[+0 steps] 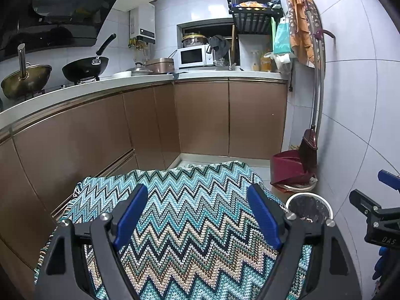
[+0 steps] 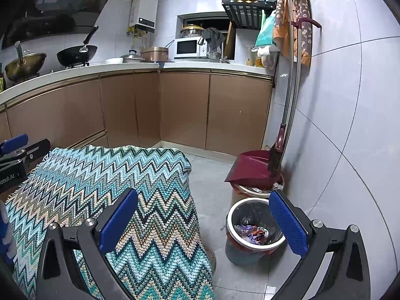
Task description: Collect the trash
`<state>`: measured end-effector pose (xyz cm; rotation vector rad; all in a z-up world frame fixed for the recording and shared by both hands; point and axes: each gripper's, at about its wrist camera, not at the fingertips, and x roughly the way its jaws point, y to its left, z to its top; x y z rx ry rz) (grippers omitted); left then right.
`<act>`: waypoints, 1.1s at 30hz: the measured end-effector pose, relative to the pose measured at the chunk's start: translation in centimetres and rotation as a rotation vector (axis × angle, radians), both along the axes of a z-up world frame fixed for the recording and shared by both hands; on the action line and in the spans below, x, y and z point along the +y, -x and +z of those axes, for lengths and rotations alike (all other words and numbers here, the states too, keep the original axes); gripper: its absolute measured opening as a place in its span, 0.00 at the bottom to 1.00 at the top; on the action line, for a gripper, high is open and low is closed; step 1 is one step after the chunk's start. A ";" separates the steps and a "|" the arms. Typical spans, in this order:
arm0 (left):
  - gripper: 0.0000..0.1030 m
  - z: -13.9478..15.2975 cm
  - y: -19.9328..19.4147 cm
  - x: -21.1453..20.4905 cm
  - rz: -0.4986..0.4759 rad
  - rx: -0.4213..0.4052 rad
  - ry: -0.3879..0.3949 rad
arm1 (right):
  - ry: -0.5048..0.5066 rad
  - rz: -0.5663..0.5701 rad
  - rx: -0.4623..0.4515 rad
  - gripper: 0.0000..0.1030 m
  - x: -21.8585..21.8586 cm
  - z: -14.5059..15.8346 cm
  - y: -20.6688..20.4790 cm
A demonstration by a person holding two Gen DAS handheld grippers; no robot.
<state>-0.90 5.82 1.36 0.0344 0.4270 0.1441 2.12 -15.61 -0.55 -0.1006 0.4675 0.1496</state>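
A small round trash bin [image 2: 240, 252] with a black liner stands on the floor to the right of a table under a zigzag knitted cloth [image 2: 105, 175]. Crumpled wrappers [image 2: 252, 232] lie inside the bin. My right gripper [image 2: 202, 200] is open and holds nothing; it hangs over the cloth's right edge and the bin. My left gripper [image 1: 198, 195] is open and holds nothing above the cloth [image 1: 190, 225], with the bin [image 1: 310, 207] to its right. Each gripper shows at the edge of the other's view: the right gripper [image 1: 372, 187] and the left gripper [image 2: 27, 147].
A dark red dustpan [image 2: 250, 167] and broom [image 2: 275, 157] rest on a second bin against the tiled right wall. Brown cabinets [image 2: 182, 110] run under an L-shaped counter with woks, pots and a microwave [image 2: 190, 47]. Grey floor tiles [image 2: 212, 187] lie between table and bins.
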 end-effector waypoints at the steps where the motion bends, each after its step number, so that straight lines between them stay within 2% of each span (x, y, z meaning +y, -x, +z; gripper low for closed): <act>1: 0.79 -0.1 -0.1 -0.1 -0.002 0.003 0.000 | 0.000 -0.003 0.001 1.00 -0.1 0.0 0.0; 10: 0.79 -1.1 -1.0 -0.4 -0.018 0.041 0.015 | 0.006 -0.015 0.011 1.00 -0.3 -0.4 -0.1; 33: 0.79 -0.9 -0.6 -0.3 -0.033 0.048 0.028 | 0.019 -0.012 0.015 1.00 -0.6 -0.3 -0.1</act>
